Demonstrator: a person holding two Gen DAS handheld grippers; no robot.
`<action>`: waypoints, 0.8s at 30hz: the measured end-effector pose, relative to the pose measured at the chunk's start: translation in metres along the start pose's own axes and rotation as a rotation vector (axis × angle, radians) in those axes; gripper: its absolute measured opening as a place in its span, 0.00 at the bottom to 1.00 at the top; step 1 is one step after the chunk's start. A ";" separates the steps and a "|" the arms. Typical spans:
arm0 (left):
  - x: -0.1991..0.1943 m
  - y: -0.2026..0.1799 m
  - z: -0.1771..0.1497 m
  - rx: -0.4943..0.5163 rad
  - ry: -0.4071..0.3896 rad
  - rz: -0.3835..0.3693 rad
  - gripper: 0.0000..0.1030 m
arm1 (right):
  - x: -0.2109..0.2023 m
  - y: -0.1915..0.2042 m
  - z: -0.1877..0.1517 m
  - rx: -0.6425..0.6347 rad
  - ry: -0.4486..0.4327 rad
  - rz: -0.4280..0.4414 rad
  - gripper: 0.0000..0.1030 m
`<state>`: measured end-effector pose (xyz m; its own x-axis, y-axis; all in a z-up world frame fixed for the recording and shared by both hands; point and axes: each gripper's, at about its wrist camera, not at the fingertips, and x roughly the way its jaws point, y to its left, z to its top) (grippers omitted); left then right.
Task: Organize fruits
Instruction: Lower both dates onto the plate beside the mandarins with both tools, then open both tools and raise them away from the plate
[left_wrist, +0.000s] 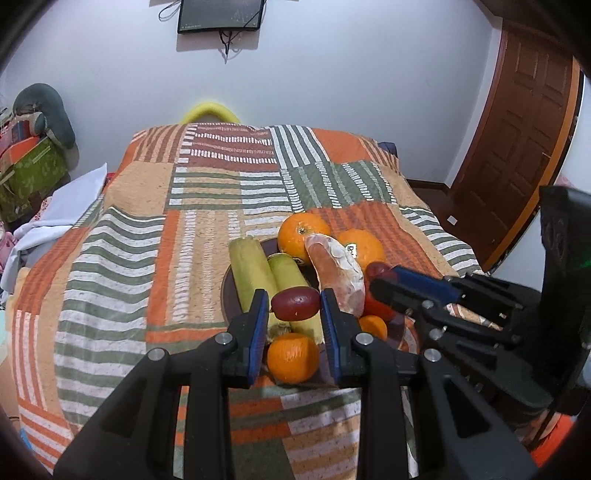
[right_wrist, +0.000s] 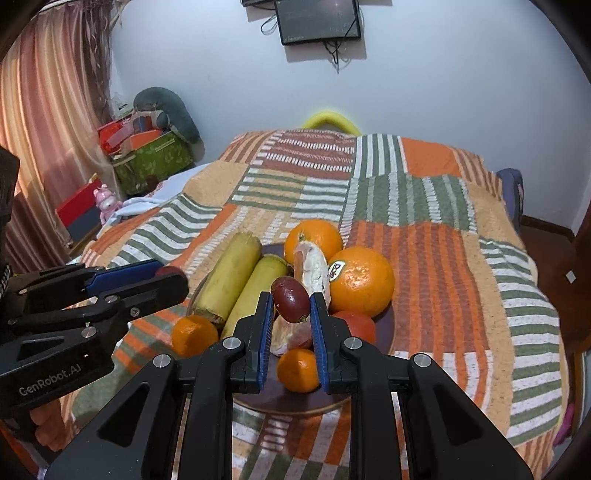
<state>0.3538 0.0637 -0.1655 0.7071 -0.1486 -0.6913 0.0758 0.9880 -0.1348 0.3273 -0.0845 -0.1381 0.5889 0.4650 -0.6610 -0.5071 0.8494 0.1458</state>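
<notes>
Left gripper (left_wrist: 294, 304) clamped on red grape (left_wrist: 295, 303). Right gripper (right_wrist: 291, 304) clamped on second red grape (right_wrist: 290, 300). Both grapes held above dark plate (right_wrist: 388, 332) bearing bananas (right_wrist: 229, 280), oranges (right_wrist: 362, 282), small tangerines (right_wrist: 298, 369), on patchwork bedspread (right_wrist: 424, 206).

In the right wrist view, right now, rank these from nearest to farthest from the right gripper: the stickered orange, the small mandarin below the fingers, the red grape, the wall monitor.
1. Red grape: clamped between the right gripper's fingers.
2. Small mandarin: just below, on the plate's near side.
3. Stickered orange: right of the fingertips, farther back on the plate.
4. Wall monitor: on the far wall, top.
</notes>
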 end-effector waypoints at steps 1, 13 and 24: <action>0.004 0.000 0.001 0.000 0.005 -0.003 0.27 | 0.004 0.000 -0.001 -0.001 0.010 0.003 0.18; 0.035 0.007 -0.004 -0.036 0.050 -0.038 0.27 | 0.016 0.000 -0.008 -0.015 0.044 0.031 0.18; 0.025 0.012 -0.003 -0.059 0.059 -0.069 0.32 | 0.013 -0.006 -0.007 -0.004 0.055 0.008 0.28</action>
<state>0.3706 0.0717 -0.1866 0.6593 -0.2197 -0.7191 0.0797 0.9714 -0.2238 0.3334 -0.0852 -0.1532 0.5489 0.4574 -0.6996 -0.5148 0.8444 0.1482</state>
